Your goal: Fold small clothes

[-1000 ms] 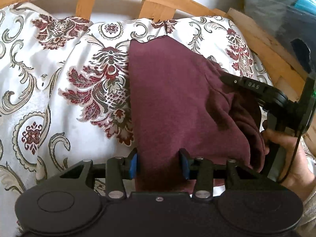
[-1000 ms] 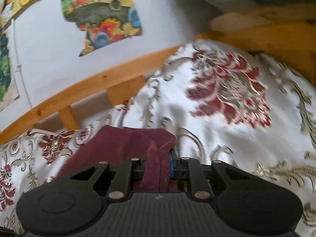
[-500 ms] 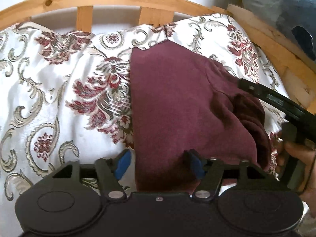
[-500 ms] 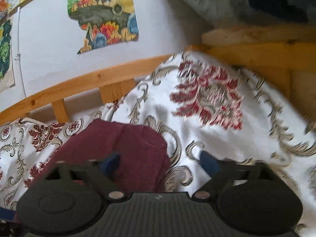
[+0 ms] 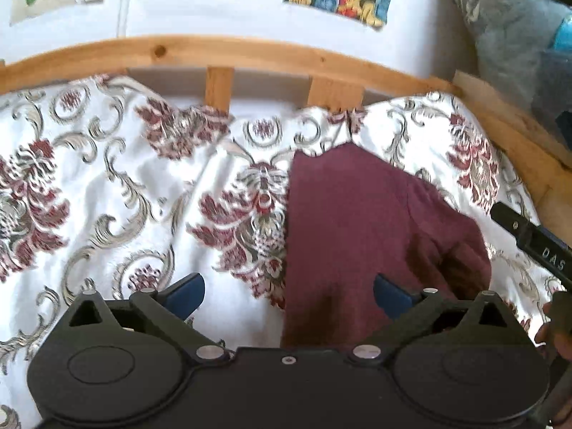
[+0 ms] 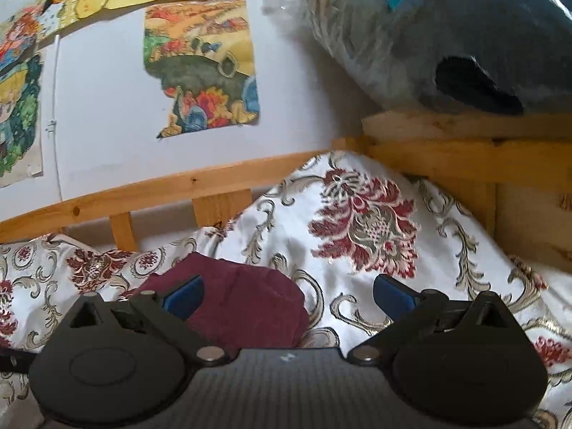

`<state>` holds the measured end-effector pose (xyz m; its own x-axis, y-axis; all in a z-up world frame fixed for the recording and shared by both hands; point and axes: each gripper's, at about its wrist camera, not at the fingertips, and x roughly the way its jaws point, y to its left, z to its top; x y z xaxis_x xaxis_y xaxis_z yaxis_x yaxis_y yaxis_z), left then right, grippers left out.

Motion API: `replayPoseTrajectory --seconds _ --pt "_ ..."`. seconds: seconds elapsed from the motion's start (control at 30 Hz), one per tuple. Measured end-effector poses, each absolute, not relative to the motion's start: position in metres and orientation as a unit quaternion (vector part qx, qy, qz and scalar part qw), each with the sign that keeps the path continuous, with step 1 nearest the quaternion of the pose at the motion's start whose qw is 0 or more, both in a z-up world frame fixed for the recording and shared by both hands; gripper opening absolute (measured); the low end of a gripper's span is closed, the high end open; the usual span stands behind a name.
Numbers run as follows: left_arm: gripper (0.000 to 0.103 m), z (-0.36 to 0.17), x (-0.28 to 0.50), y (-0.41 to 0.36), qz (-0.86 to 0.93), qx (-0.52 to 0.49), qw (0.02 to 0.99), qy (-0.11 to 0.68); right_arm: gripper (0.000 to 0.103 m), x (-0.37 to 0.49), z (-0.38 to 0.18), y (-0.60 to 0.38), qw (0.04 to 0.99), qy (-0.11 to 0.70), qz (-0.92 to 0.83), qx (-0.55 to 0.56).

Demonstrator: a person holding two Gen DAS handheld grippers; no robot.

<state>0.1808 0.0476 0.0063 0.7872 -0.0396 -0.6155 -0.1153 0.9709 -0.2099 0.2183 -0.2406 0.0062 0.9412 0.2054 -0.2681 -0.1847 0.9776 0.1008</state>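
Observation:
A folded maroon garment (image 5: 375, 221) lies flat on the floral bedspread (image 5: 107, 196). My left gripper (image 5: 287, 286) hovers over its near left edge. Its jaws are opening wide, and the blue pads (image 5: 186, 291) touch nothing. In the right wrist view the garment (image 6: 243, 296) sits low and left. My right gripper (image 6: 287, 286) stands above its right end, its jaws also opening, clear of the cloth. The right gripper's black body (image 5: 536, 243) and a hand (image 5: 554, 329) show at the left view's right edge.
A wooden bed rail (image 5: 214, 50) with slats runs along the far side, and a wooden corner board (image 6: 447, 157) stands at the right. A grey plush bundle (image 6: 447, 28) rests on that board. Colourful pictures (image 6: 200, 71) hang on the white wall.
Both grippers let go of the maroon garment and spread their jaws wide. Both drew back and rose, so the garment now lies free on the bedspread.

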Motion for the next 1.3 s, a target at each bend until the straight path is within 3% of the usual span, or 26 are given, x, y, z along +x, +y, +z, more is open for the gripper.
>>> replayPoseTrajectory --seconds 0.53,1.03,1.3 --pt "0.102 0.061 0.135 0.030 0.014 -0.079 0.958 0.274 0.103 0.147 0.068 -0.250 0.991 0.075 0.094 0.059" --pt "0.102 0.081 0.074 0.054 0.020 -0.091 0.966 0.243 0.103 0.052 0.079 -0.230 0.994 0.033 0.097 0.025" --pt "0.102 0.071 0.044 0.059 0.034 -0.072 0.968 0.236 0.103 0.019 0.071 -0.226 0.994 0.052 0.099 0.012"
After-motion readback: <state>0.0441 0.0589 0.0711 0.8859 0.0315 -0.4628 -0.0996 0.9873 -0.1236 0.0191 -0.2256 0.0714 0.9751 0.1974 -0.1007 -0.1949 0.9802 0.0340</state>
